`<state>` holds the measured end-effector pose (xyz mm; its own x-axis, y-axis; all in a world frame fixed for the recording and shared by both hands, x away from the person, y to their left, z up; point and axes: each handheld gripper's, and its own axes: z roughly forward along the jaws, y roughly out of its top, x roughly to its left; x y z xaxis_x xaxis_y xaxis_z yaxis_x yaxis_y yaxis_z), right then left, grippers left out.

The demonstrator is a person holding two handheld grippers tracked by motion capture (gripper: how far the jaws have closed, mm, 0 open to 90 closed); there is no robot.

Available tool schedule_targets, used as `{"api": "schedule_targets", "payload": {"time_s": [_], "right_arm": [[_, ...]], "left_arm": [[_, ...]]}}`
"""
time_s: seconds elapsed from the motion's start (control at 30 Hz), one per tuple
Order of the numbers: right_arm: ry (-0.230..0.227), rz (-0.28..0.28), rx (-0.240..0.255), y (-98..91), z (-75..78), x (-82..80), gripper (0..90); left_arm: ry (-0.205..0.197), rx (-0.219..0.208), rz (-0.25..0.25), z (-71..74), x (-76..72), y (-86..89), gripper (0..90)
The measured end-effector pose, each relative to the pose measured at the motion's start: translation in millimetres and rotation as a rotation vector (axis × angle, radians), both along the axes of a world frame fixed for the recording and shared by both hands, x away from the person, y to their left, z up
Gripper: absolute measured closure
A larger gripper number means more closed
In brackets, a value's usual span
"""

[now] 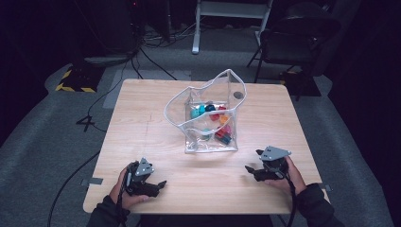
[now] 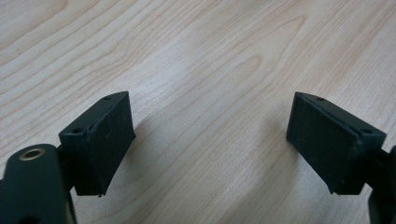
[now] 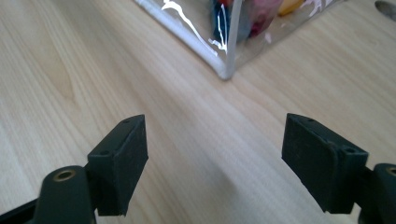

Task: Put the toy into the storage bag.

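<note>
A clear plastic bag (image 1: 176,112) stands open at the middle of the wooden table (image 1: 142,109). Inside it lie several small coloured pieces (image 1: 213,118) in teal, red, orange and blue. My left gripper (image 1: 160,185) rests near the front left edge, pointing right. Its jaws stand apart over bare wood (image 2: 210,121), with nothing between them. My right gripper (image 1: 253,161) sits low at the front right and points left toward the bag. It is open too (image 3: 215,140), and the bag's near corner (image 3: 225,56) lies just beyond its jaws.
Beyond the table's far edge stand a dark chair (image 1: 302,38) and a white frame (image 1: 231,14). Cables (image 1: 142,52) run over the grey floor. Bare wood lies between the two grippers.
</note>
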<state>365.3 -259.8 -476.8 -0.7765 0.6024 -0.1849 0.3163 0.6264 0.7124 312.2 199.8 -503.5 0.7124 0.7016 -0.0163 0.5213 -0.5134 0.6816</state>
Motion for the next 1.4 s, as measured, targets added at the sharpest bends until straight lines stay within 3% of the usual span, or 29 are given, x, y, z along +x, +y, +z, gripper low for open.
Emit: {"api": "schedule_targets", "payload": {"time_s": [0.23, 0.67, 1.07, 1.4], "right_arm": [[0.041, -0.010, 0.036, -17.9, -15.1, -8.7, 22.9], [0.114, -0.110, 0.137, -59.9, -27.3, -22.6, 21.4], [0.104, -0.310, 0.154, -102.1, -27.2, -29.6, 21.9], [0.103, -0.331, 0.158, -105.9, -27.2, -27.1, 21.7]], "left_arm": [[0.000, 0.000, 0.000, 0.0, 0.0, 0.0, 15.1], [-0.002, -0.006, 0.009, -0.4, -1.1, 0.1, 15.3], [-0.007, 0.000, 0.012, -0.1, -1.8, 0.6, 15.4], [-0.001, -0.004, 0.010, -0.3, -0.8, 0.4, 15.1]]}}
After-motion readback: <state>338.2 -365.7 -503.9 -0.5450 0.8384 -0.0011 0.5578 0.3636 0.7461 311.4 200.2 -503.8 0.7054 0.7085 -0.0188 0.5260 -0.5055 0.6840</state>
